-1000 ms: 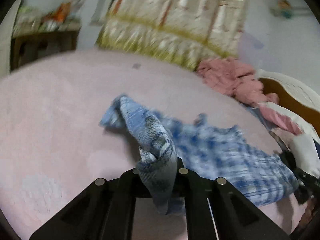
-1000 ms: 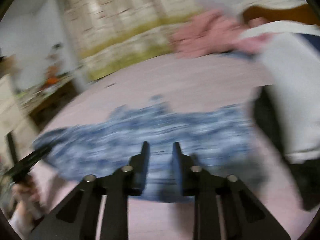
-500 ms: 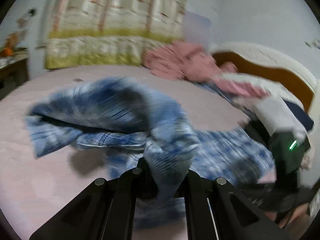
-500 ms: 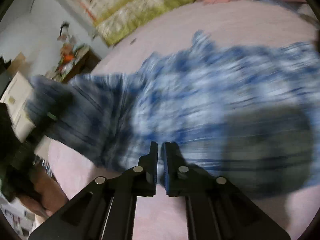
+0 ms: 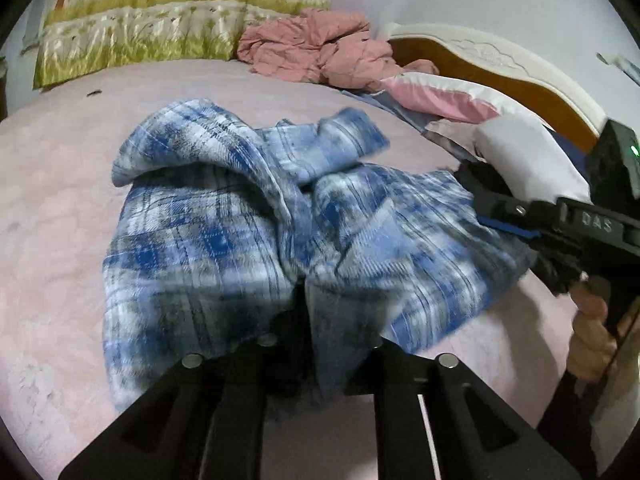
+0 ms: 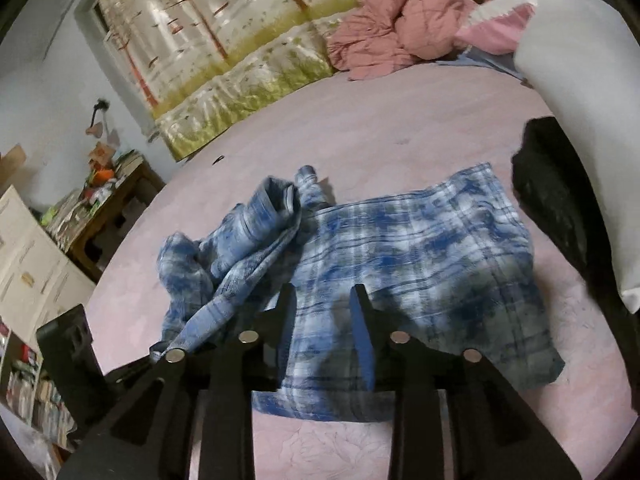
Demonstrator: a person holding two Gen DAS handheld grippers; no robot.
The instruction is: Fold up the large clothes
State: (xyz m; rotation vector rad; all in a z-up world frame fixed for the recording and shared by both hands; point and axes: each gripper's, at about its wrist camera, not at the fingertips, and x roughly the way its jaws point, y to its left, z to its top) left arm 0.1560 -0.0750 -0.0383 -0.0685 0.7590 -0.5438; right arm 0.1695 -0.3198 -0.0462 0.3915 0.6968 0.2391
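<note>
Blue plaid shirt (image 6: 400, 264) lies bunched on pink bedsheet (image 6: 400, 128), directly ahead of and under both sets of jaws. Right gripper (image 6: 322, 312): jaws spread and opening, cloth between and under them, not pinched. Left gripper (image 5: 320, 344): jaws opening, a fold of shirt draped between them, fingertips hidden by cloth; grip can't tell. Person's hand (image 5: 592, 340) holds the right gripper, right of left jaws.
</note>
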